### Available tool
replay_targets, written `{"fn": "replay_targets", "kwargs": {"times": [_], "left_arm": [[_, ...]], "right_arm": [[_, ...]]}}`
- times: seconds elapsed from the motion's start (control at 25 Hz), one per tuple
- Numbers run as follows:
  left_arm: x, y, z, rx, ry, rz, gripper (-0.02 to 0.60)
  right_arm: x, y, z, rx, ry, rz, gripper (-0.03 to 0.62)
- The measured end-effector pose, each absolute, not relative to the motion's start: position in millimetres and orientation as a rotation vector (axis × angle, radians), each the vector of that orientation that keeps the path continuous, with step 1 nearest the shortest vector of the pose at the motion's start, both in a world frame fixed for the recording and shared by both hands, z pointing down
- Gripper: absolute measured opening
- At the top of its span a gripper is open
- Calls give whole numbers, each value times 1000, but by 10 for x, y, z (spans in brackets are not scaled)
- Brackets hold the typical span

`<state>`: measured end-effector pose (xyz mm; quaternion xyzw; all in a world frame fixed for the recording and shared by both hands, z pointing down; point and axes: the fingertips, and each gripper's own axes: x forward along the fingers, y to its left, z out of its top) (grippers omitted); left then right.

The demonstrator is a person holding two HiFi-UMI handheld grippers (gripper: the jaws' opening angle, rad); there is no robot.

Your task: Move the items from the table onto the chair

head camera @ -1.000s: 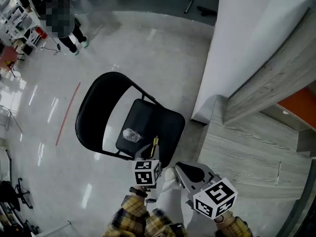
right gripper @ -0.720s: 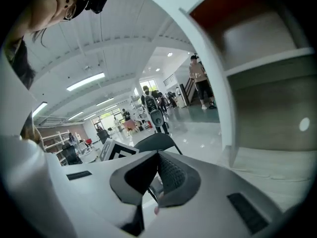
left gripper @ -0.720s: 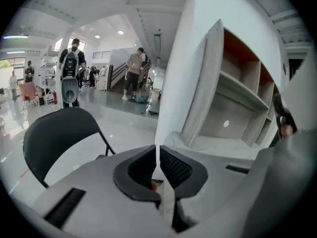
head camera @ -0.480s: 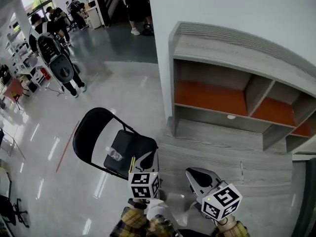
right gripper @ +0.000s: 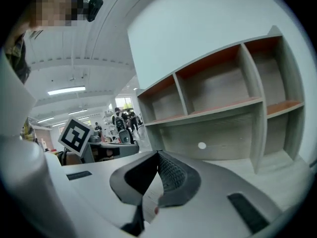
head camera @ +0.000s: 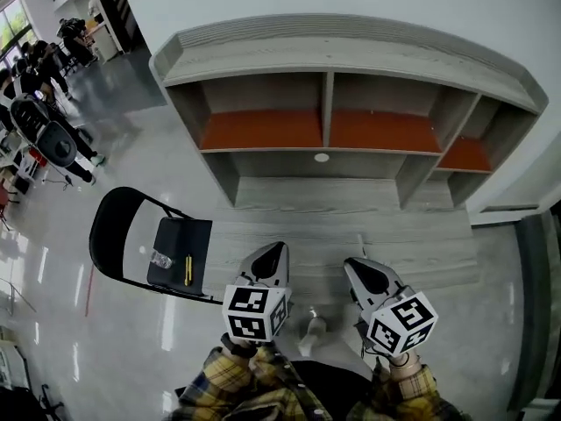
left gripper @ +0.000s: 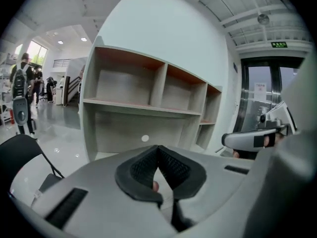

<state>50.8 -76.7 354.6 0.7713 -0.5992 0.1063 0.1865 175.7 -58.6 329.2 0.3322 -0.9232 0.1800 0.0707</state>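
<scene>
We hold both tongs side by side above the near edge of the grey wooden surface point(head camera: 429, 244), facing a shelf unit point(head camera: 329, 55) with orange-backed compartments. The left tongs point(head camera: 270, 252) are fully closed, their ribbed black pads meeting at the tips with nothing gripped between them. The right tongs point(head camera: 354, 267) are likewise closed tip to tip, and we can make out no item in their hold. Plaid sleeves point(head camera: 235, 377) show behind the marker cubes.

The black folding chair point(head camera: 103, 231) stands on the glossy floor just left of the surface. On its seat lie a clear plastic bottle point(head camera: 160, 259) and, just beside it on the right, a slim yellow item point(head camera: 187, 269) that is too small to identify. A thin pale object point(head camera: 360, 245) lies on the surface between the two tongs. People point(head camera: 48, 134) stand well off at the far left.
</scene>
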Motion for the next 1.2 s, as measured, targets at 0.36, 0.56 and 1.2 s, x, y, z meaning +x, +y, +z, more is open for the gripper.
{"fn": "replay_targets", "kwargs": {"times": [0.36,0.56,1.2], "left_arm": [[1161,-667,3504,2317,-1461,304,5],[1374,-677,3453,2383,-1369,301,5],[1511,-757,3379,2439,-1350,306,3]], "right_arm": [[2360,-557,3422,1285,-2660,591,17],[2370,-550,3377,1311,-2638,571,17],[2373,-655,3283,1295,-2667,561,17]]}}
